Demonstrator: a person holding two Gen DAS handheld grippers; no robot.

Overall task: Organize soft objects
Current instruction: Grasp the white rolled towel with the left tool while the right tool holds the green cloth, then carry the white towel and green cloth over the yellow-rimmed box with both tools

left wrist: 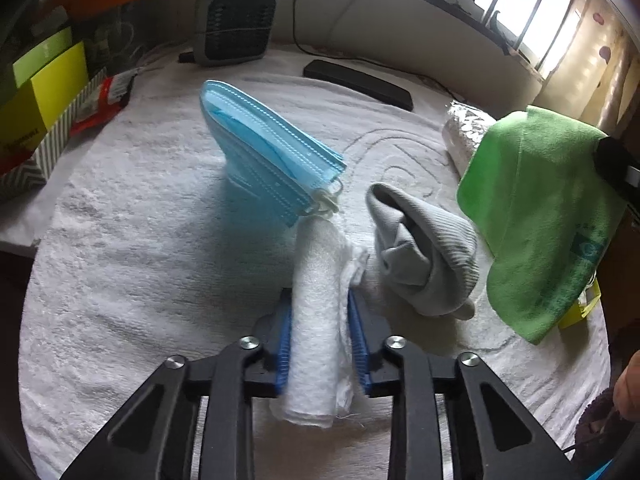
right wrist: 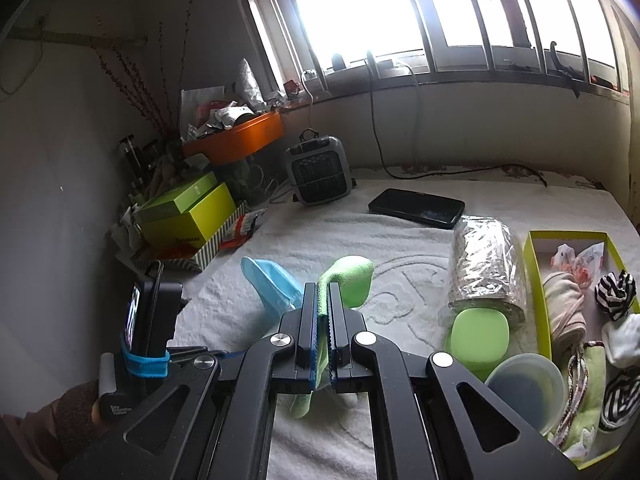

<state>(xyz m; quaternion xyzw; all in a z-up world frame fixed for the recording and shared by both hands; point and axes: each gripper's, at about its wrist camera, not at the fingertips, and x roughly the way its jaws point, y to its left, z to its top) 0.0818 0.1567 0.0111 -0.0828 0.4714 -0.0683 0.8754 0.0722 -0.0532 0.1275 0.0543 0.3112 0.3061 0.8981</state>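
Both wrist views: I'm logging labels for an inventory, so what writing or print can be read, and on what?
None reads clearly.
Yellow-green cardboard box: dark print low on its front, too blurred to quote.
Green microfibre cloth held by the right gripper: teal printed mark near its edge, illegible.
Red and white packet: print too small.
Black device at lower left: white lettering, too small.

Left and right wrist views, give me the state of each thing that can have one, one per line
left gripper: shut on white towel
white towel: folded, clamped
right gripper: shut on green cloth
green cloth: lifted, hanging
blue masks: stacked, propped up tilted
grey sock: rolled, lying loose
yellow box: open, holding soft items
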